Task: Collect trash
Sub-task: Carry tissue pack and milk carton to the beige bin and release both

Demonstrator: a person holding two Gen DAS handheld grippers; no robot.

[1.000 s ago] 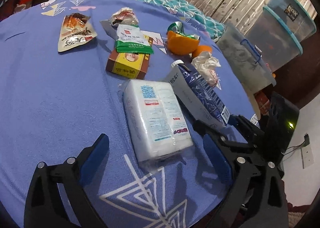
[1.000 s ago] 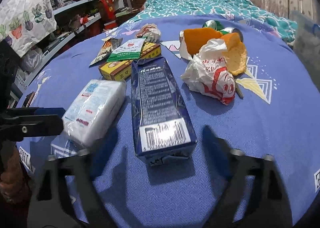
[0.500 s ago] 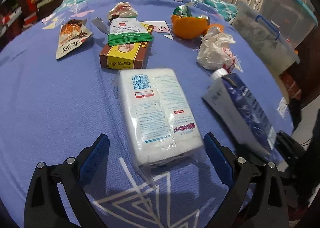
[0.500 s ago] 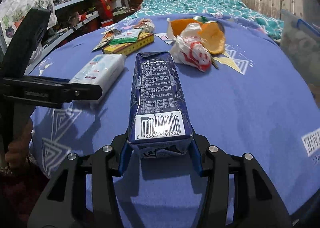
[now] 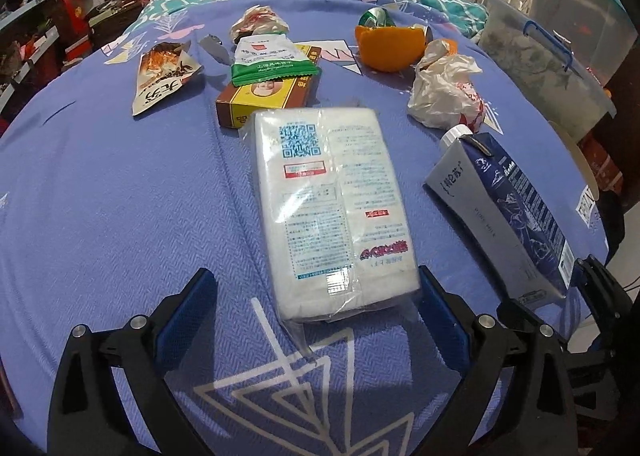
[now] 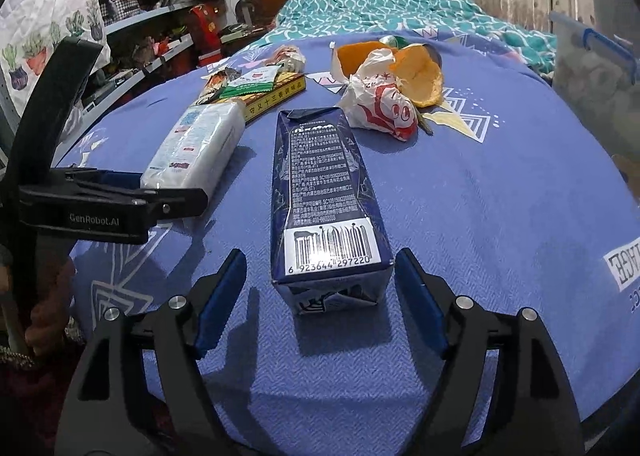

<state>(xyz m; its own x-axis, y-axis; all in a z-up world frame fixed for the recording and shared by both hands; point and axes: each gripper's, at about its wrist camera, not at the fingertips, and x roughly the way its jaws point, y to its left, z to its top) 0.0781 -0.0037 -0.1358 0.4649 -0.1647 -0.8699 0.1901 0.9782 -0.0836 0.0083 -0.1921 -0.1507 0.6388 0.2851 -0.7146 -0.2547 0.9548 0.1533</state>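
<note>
A white tissue pack [image 5: 332, 211] lies on the blue cloth table [image 5: 112, 191]. My left gripper [image 5: 316, 316] is open with its near end between the jaws, the right pad touching it. A dark blue milk carton [image 6: 324, 199] lies flat, its barcode end toward me. My right gripper [image 6: 320, 296] is open around that end, with gaps on both sides. The carton also shows in the left wrist view [image 5: 504, 207], and the tissue pack in the right wrist view [image 6: 196, 143].
Farther back lie a yellow-brown box [image 5: 268, 103] with a green sachet [image 5: 272, 59] on it, a snack wrapper [image 5: 164, 79], a crumpled plastic bag [image 5: 444, 91], orange peel [image 5: 392, 47] and a can [image 5: 376, 17]. Clear storage bins [image 5: 552, 67] stand at the right.
My right gripper, shut on the carton half a second ago, has opened; the carton lies on the cloth. My left gripper moved forward around the tissue pack.
</note>
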